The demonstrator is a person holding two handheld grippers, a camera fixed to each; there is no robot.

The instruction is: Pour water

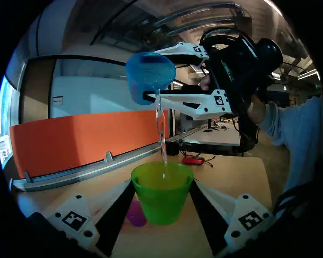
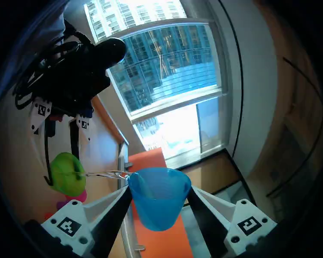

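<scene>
Water (image 1: 160, 129) ran in a thin stream from the tilted blue cup (image 1: 149, 77) down into the green cup (image 1: 162, 198). In the left gripper view, the left gripper (image 1: 161, 185) was clenched on the green cup, with 1 finger pressing each side, and held it upright over the wooden table (image 1: 234, 172). Whether its base touched the table could not be told. The right gripper (image 1: 150, 74), held by a hand (image 1: 255, 109) in a pale sleeve (image 1: 301, 129), hung above and beyond it. Its 2 white fingers were clamped across the blue cup, which was tipped with its lip directly over the green cup. The stream landed inside the green cup near the middle. A small purple cup (image 1: 136, 213) stood on the table just beside the green cup's base, and a red object (image 1: 193, 160) lay farther back. An orange partition (image 1: 75, 137) ran behind the table. In the right gripper view the blue cup sat gripped between both fingers, with water leaving its rim toward the green cup. A large window (image 2: 170, 77) stood behind.
</scene>
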